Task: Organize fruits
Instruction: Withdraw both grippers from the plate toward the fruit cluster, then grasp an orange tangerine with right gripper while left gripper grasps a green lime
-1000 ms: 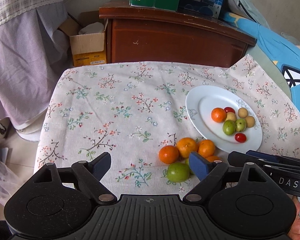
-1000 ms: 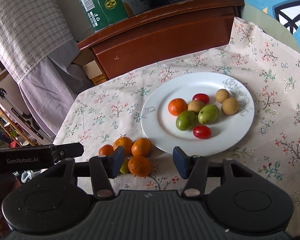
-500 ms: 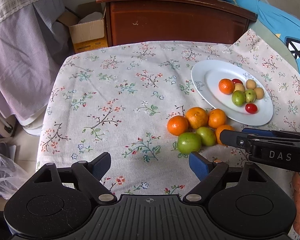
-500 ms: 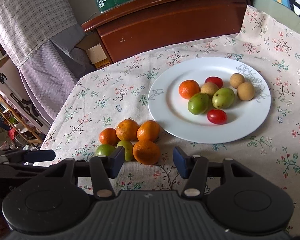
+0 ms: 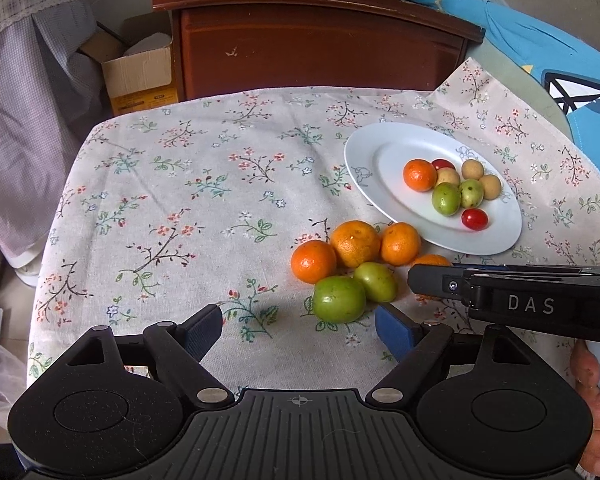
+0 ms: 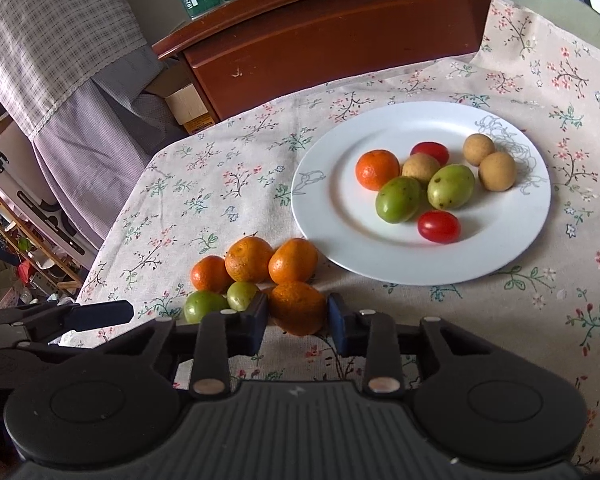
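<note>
A white plate (image 6: 340,232) (image 5: 380,168) holds an orange, two green fruits, three brown longans and two red tomatoes. Beside it on the floral cloth lie three loose oranges (image 5: 355,243) and two green fruits (image 5: 339,299). My right gripper (image 6: 298,312) is closing, and its blue pads (image 6: 260,318) touch both sides of the nearest orange (image 6: 298,300). That orange (image 5: 430,260) is mostly hidden behind the right gripper (image 5: 432,280) in the left wrist view. My left gripper (image 5: 296,320) hangs just short of the green fruits, its wide jaws closing slightly with nothing between them.
A dark wooden cabinet (image 5: 320,48) with green boxes on top stands behind the table. A cardboard box (image 5: 140,76) and draped checked cloth (image 5: 28,92) are at the left, blue bedding (image 5: 540,52) at the right. The left half of the cloth (image 5: 160,200) is bare.
The right gripper's jaws have narrowed onto the nearest orange. The left gripper has sunk a little towards the green fruits.
</note>
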`<action>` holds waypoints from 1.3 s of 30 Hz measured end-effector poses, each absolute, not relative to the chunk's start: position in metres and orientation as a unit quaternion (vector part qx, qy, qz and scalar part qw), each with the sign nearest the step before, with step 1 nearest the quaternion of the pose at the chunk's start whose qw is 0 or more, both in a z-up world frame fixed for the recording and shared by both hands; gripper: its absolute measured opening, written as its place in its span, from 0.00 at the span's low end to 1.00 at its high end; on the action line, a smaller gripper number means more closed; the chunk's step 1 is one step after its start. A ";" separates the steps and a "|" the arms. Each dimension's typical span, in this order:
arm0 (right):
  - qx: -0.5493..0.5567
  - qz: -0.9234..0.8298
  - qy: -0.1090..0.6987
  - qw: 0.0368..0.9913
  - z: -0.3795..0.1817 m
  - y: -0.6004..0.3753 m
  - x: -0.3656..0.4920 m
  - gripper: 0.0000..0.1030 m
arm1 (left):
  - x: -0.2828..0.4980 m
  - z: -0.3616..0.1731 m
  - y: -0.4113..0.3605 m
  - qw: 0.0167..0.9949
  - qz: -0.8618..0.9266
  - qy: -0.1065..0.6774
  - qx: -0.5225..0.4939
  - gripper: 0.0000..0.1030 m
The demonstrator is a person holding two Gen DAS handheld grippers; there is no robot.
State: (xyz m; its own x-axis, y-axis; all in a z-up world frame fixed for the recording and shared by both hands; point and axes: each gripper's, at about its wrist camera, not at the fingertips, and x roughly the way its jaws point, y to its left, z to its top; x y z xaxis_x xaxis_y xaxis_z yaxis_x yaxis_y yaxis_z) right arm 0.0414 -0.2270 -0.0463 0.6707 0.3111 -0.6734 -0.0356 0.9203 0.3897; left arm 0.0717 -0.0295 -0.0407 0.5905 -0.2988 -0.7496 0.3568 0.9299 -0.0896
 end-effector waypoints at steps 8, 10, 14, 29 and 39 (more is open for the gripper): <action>0.186 0.077 0.406 0.892 -0.041 -0.236 0.036 0.31 | 0.074 -0.047 -0.037 0.885 -0.217 0.410 0.033 0.59; 0.188 0.080 0.408 0.890 -0.043 -0.235 0.037 0.32 | 0.075 -0.050 -0.039 0.884 -0.219 0.412 0.036 0.53; 0.186 0.084 0.414 0.887 -0.046 -0.233 0.038 0.32 | 0.075 -0.052 -0.042 0.885 -0.222 0.407 0.044 0.52; 0.189 0.088 0.416 0.885 -0.049 -0.233 0.039 0.32 | 0.075 -0.054 -0.046 0.884 -0.248 0.394 0.046 0.28; 0.182 0.088 0.410 0.889 -0.043 -0.233 0.034 0.32 | 0.065 -0.043 -0.042 0.889 -0.245 0.383 0.046 0.28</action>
State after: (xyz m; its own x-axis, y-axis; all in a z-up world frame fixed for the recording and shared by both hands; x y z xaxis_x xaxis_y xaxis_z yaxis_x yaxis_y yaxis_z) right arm 0.0344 -0.2328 -0.0431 0.6479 0.3053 -0.6979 -0.0066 0.9184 0.3956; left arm 0.0650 -0.0419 -0.0432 0.5863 -0.4004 -0.7042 0.4704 0.8760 -0.1064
